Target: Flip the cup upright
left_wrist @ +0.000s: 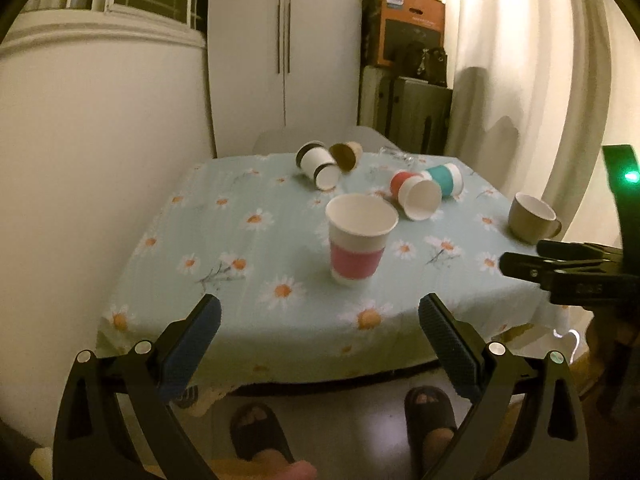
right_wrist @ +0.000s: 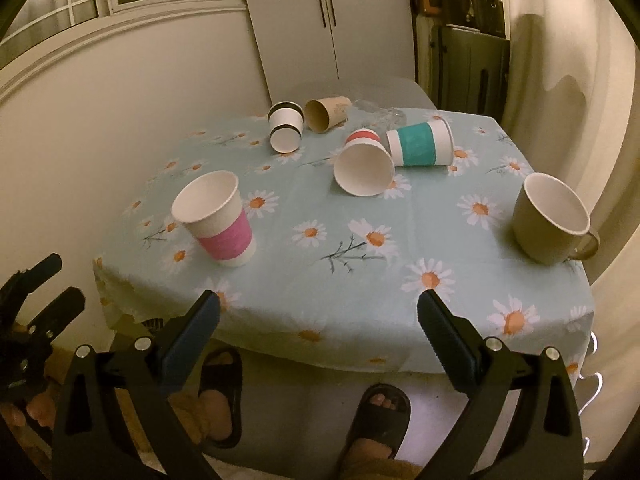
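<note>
A pink-banded paper cup (left_wrist: 357, 240) (right_wrist: 218, 220) stands upright near the table's front. Behind it lie several cups on their sides: a red-banded one (left_wrist: 416, 196) (right_wrist: 364, 164), a teal-banded one (left_wrist: 446, 178) (right_wrist: 420, 144), a black-banded one (left_wrist: 318, 164) (right_wrist: 285, 126) and a brown one (left_wrist: 347, 155) (right_wrist: 326, 114). My left gripper (left_wrist: 320, 316) is open and empty, held off the table's front edge. My right gripper (right_wrist: 318, 314) is open and empty, also short of the front edge. The right gripper's fingertips (left_wrist: 520, 264) also show at the right of the left wrist view.
A beige mug (left_wrist: 532, 218) (right_wrist: 554, 220) stands upright at the right edge of the daisy tablecloth (left_wrist: 248, 280) (right_wrist: 440, 220). A clear glass (right_wrist: 378, 114) lies at the back. A wall is at left, a curtain at right, my slippered feet below.
</note>
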Demonstrator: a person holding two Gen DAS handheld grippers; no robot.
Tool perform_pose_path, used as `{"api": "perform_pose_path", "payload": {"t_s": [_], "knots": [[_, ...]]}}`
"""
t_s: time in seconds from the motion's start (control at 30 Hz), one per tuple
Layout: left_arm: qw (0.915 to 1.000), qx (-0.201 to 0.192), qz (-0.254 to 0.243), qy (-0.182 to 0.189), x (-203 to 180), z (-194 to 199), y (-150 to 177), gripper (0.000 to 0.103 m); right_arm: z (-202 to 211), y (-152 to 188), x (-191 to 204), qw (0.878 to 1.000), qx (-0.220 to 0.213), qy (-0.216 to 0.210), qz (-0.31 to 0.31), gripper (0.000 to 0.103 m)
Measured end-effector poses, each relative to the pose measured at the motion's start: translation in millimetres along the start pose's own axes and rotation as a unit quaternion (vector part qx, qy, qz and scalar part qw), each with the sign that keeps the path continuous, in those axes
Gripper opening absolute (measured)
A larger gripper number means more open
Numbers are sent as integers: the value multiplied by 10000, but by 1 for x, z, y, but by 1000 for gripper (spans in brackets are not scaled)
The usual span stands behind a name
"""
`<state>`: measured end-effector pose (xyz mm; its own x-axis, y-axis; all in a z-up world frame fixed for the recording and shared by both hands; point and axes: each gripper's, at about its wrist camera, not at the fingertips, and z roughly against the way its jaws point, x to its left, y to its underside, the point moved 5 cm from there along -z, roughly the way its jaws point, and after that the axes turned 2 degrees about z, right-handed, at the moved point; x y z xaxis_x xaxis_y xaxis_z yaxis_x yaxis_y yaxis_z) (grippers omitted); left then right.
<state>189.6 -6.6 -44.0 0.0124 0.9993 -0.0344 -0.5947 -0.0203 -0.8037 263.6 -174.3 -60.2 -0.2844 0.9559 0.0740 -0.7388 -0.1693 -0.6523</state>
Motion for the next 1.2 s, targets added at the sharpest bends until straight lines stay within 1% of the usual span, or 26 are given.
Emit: {"api": "perform_pose_path", "payload": {"t_s": [0.13,0.3,0.47,0.53,0.8,1.2], "knots": [[9999,104,81,-107,11,-1,11,97,4,11,11,9999,44,27,131,98],[9997,165,157,-29,13,-2,14,97,9,20,19,9997,12,85,219,98],[9992,293,242,80,14,-8,15,97,9,21,21,9994,-43,188,297,98],[9989,357,279,120,14,-9,16,97,8,20,20,9995,-19,157,258,98],[9979,556,336,43,15,-19,20,97,2,17,18,9999,72,42,145,98],[9975,666,220,20,10,-26,25,97,-4,15,18,9998,133,-64,131,98]]}}
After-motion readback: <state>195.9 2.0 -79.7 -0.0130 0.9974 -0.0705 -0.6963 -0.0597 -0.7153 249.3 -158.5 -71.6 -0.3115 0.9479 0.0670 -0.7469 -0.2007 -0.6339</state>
